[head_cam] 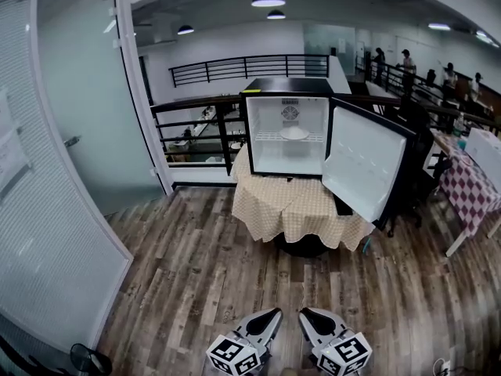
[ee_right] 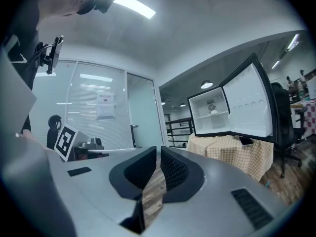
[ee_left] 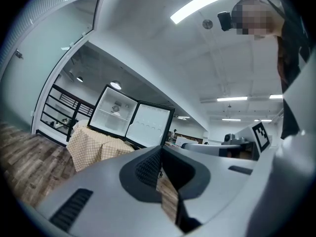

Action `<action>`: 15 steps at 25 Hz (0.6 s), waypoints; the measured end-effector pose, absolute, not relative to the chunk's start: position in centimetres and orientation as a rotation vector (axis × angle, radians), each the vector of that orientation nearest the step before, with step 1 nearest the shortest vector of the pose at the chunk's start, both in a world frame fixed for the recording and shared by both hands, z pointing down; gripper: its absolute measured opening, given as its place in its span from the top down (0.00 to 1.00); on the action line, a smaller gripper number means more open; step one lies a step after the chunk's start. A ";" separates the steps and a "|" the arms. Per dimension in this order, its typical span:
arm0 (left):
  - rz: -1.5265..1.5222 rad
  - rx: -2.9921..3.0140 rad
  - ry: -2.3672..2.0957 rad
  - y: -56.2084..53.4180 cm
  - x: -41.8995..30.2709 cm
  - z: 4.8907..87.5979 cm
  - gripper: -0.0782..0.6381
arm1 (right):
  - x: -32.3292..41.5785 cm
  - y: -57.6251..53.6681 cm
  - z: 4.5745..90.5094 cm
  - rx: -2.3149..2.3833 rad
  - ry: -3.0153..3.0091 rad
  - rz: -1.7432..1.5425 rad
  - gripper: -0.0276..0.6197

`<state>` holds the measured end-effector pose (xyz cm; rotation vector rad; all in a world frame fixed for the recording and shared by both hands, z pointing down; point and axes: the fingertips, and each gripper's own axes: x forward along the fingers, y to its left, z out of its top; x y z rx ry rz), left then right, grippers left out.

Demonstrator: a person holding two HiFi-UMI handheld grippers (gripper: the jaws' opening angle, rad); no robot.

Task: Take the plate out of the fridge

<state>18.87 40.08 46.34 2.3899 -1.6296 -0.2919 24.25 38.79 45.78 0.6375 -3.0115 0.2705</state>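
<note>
Left gripper (head_cam: 273, 314): fingers (ee_left: 148, 166) pressed together, nothing between.
Right gripper (head_cam: 306, 314): fingers (ee_right: 174, 170) pressed together, nothing held.
The 2 sit side by side at the near edge.
Plate (head_cam: 294, 133): flat on the wire shelf (head_cam: 266, 138) of the far fridge (head_cam: 286, 86), straight ahead and well apart from both.
Door (head_cam: 364, 163): open rightward.
Fridge on 1 cloth-covered bench (head_cam: 293, 210).
Judged: neither hand nearer.
</note>
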 end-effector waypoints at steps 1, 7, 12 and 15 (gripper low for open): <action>-0.285 2.390 -1.629 39.4 18.8 46.3 0.88 | 24.2 38.2 45.8 0.637 -3.011 0.274 0.88; -0.278 2.399 -1.646 35.4 18.0 45.8 0.88 | 23.5 34.1 45.1 0.652 -3.019 0.270 0.88; -0.282 2.387 -1.677 32.3 17.3 45.8 0.88 | 23.0 31.1 45.4 0.627 -3.018 0.270 0.88; -0.282 2.390 -1.688 30.9 17.3 45.6 0.88 | 22.8 29.7 45.4 0.618 -3.022 0.274 0.88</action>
